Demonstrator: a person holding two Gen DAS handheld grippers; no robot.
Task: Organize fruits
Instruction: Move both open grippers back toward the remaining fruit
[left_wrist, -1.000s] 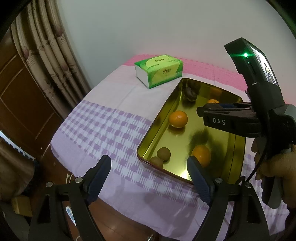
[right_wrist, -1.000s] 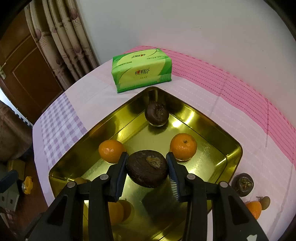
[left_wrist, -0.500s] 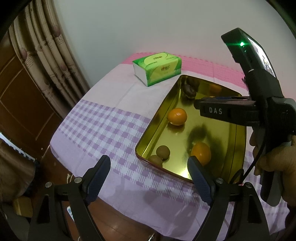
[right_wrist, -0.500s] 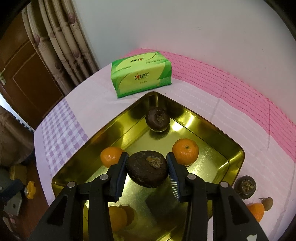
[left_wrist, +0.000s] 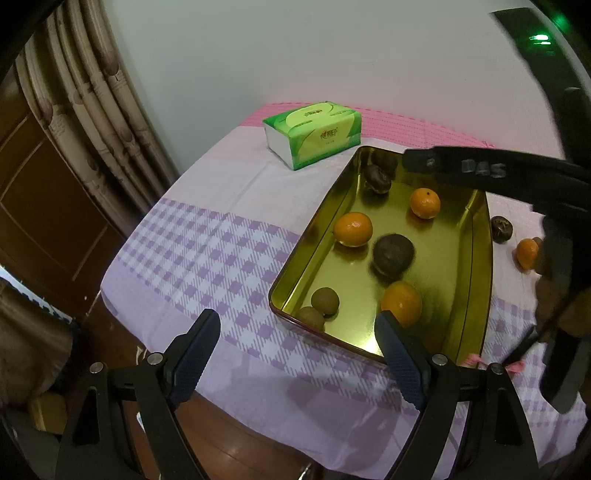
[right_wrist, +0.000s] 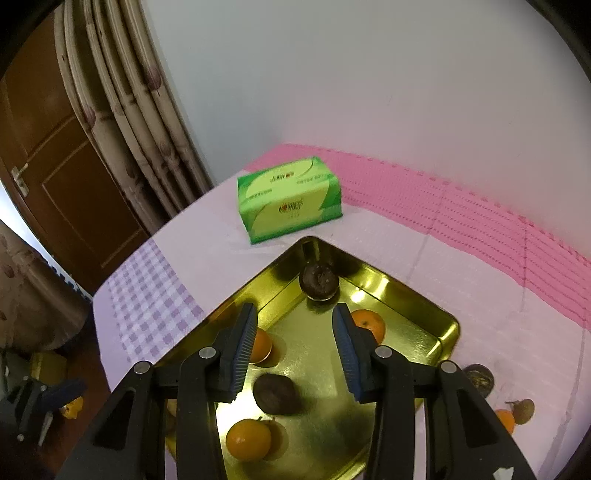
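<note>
Your right gripper (right_wrist: 295, 345) hangs spread and empty above the tray (right_wrist: 448, 328); a dark fruit (right_wrist: 275, 393) lies in the tray below it.

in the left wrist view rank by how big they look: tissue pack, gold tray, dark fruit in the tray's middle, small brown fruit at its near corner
1. gold tray
2. tissue pack
3. dark fruit
4. small brown fruit

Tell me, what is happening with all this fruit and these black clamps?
A person holds a two-finger gripper in each hand and is gathering fruit into a gold tray. The right gripper hangs above the tray with jaws apart; a dark round fruit lies just below it. The left gripper waits open near the tray's corner. Another dark fruit and an orange are on the cloth outside the tray.
</note>
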